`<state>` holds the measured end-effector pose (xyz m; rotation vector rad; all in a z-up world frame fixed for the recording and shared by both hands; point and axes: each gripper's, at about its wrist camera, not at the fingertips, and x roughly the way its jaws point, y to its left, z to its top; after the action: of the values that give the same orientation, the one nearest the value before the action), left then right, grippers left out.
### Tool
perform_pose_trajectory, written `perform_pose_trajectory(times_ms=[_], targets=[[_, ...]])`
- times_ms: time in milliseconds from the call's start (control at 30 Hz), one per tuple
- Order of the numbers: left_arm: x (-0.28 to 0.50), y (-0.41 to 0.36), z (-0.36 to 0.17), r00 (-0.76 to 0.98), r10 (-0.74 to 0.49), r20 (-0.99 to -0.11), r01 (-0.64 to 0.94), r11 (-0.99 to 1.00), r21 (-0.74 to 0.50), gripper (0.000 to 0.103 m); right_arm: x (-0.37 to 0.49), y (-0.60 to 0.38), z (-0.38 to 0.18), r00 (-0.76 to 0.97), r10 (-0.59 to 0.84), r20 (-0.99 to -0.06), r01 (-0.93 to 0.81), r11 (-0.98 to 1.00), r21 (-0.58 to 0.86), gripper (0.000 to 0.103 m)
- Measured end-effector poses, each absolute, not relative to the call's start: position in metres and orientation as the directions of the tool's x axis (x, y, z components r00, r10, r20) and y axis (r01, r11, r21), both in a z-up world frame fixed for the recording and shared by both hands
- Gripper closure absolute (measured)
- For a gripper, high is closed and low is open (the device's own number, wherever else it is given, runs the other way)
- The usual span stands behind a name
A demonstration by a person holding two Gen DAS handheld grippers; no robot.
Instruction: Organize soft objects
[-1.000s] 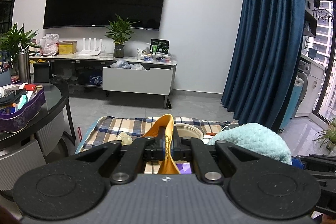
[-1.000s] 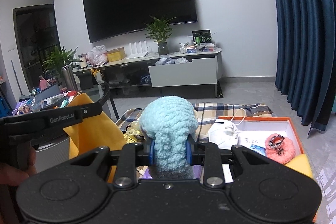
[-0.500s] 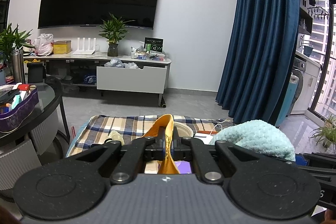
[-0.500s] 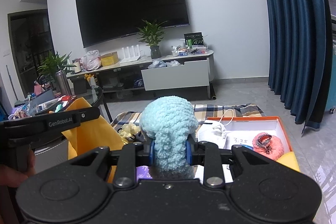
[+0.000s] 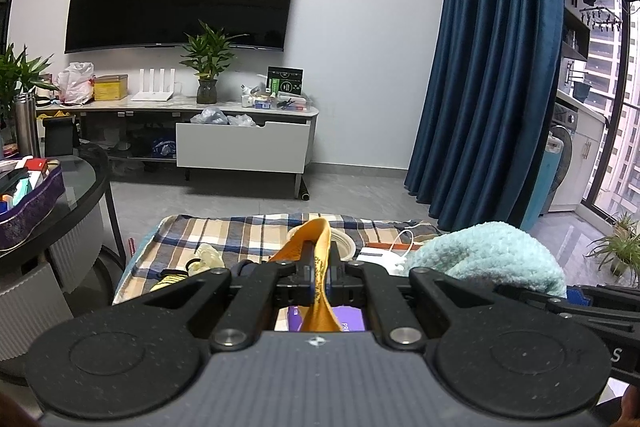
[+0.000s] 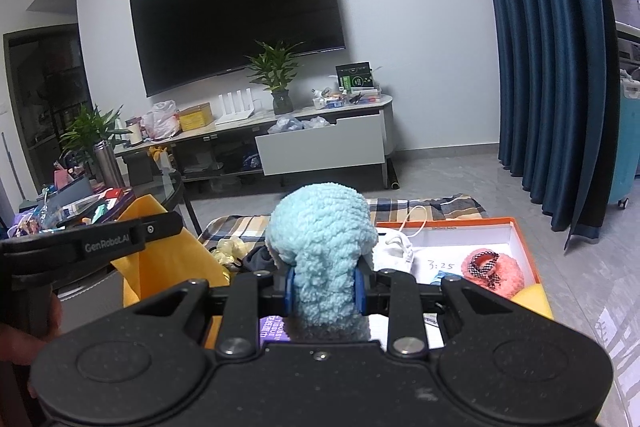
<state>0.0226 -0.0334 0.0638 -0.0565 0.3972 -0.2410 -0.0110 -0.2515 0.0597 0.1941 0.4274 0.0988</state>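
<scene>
1. The left gripper has its jaws pressed together on a thin fold of orange-yellow cloth, which rises above the fingers and hangs down behind them.
2. The right gripper is clamped on a fluffy light-blue knitted piece; the blue pads squeeze its lower part and its rounded top bulges above them.
3. Landmark: the orange-rimmed box, with a white inside, lies on the floor at the right end of a plaid blanket.
4. Inside the box, at its right, sits a pink fuzzy item with a black-and-white checked bow; a yellow soft piece lies at the box's near right corner.
5. A white face mask rests at the box's left end, its ear loop lying over the far rim.
6. The light-blue piece is held up just left of the box, above the blanket.
7. The orange-yellow cloth is farther left of the box, also held off the blanket; in the right wrist view it hangs below the left gripper's arm.
8. Left of the box on the blanket lie a pale yellow scrunchie-like item and a dark bundle too hidden to name.
9. A purple packet shows beneath the right gripper, near the box's left corner.
</scene>
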Motion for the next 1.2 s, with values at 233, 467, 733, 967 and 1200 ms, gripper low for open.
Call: perform_pose_trajectory(times_ms=[233, 467, 733, 967, 1200], targets=[[0.027, -0.035, 0.063, 0.888, -0.254, -0.383, 0.233, 0.967, -0.100, 0.095, -0.013, -0.257, 0.059, 0.907, 0.125, -0.403, -0.039, 0.976, 0.215, 0.069], [0.027, -0.039, 0.062, 0.886, -0.261, -0.384, 0.242, 0.965, -0.097, 0.095, -0.013, -0.258, 0.060, 0.908, 0.114, -0.403, -0.026, 0.976, 0.218, 0.069], [0.027, -0.045, 0.063, 0.885, -0.270, -0.381, 0.252, 0.963, -0.097, 0.095, -0.015, -0.264, 0.061, 0.911, 0.103, -0.398, -0.012, 0.975, 0.223, 0.069], [0.026, -0.053, 0.064, 0.882, -0.283, -0.376, 0.269, 0.959, -0.091, 0.095, -0.019, -0.265, 0.061, 0.915, 0.086, -0.395, 0.006, 0.974, 0.225, 0.069], [0.027, -0.060, 0.064, 0.877, -0.299, -0.376, 0.288, 0.954, -0.086, 0.095, -0.020, -0.265, 0.062, 0.917, 0.070, -0.393, 0.024, 0.973, 0.230, 0.069]])
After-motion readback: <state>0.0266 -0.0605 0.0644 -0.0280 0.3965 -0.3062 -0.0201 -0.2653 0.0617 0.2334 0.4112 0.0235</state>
